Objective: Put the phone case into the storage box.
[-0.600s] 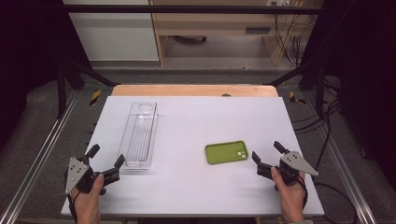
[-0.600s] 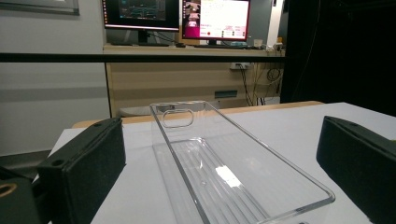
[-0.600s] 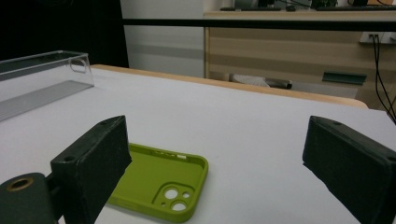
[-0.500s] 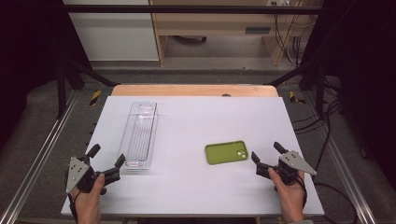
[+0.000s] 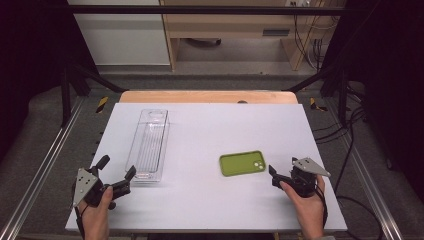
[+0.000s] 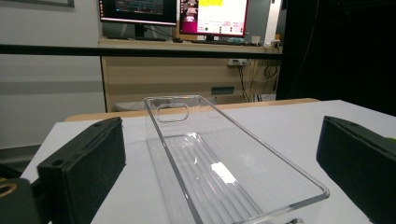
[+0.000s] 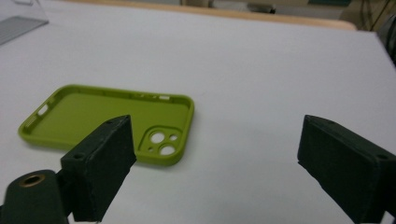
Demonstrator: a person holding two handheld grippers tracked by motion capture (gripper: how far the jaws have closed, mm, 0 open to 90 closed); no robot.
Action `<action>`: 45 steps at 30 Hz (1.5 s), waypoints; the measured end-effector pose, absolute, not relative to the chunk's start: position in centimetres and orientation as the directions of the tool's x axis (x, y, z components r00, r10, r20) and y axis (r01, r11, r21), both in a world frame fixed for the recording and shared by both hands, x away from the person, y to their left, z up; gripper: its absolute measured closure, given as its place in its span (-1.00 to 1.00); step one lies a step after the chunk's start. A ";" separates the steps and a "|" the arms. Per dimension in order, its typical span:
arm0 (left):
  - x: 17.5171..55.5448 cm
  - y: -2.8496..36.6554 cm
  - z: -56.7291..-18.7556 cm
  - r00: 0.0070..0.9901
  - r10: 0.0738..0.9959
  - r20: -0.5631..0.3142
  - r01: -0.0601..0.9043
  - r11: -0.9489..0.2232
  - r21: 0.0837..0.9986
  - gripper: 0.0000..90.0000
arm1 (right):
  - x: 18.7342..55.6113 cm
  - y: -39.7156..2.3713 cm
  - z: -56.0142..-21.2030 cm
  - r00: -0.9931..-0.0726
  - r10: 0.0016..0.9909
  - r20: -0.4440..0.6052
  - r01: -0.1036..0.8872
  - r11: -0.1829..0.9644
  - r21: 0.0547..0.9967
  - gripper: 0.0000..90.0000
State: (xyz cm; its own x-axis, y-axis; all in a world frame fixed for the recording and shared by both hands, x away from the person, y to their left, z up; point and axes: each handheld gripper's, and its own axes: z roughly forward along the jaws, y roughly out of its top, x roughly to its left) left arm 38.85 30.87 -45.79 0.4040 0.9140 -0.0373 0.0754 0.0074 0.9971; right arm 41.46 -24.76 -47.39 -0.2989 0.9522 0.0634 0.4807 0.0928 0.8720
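on table: clear bin (image 5: pixel 149 145), nothing inside

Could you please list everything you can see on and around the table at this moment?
Phone case: one, lime green, open side up, right of the table's middle, just ahead of the right gripper.
Storage bin: one, clear plastic, long and narrow, empty, left half of the table.
Table: one, white top with a wooden far edge.
Monitors: two, lit, on a wooden desk beyond the table.
Left gripper: one, black, open, near the bin's near end.
Right gripper: one, black, open, facing the phone case.
Hands: two, at the near edge.
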 end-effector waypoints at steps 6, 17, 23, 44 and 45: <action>38.9 30.8 -45.7 0.405 0.914 -0.033 0.064 0.008 0.998 -0.98 | 42.0 -24.0 -46.2 -0.342 0.938 0.059 0.501 0.129 0.856 -0.68; 38.9 30.6 -45.8 0.410 0.911 -0.032 0.073 0.003 0.997 -0.98 | 45.1 -23.6 -44.0 -0.416 0.905 0.088 0.596 0.199 0.778 -0.69; 38.9 30.5 -45.8 0.413 0.911 -0.025 0.074 -0.006 0.997 -0.98 | 47.1 -23.4 -43.1 -0.429 0.898 0.096 0.635 0.225 0.739 -0.65; 39.0 30.2 -45.9 0.423 0.906 -0.025 0.079 -0.010 0.997 -0.98 | 49.9 -23.0 -44.4 -0.424 0.897 0.125 0.717 0.248 0.652 -0.33; 39.0 30.2 -45.9 0.423 0.906 -0.025 0.079 -0.010 0.997 -0.98 | 49.9 -23.0 -44.4 -0.424 0.897 0.125 0.717 0.248 0.652 -0.33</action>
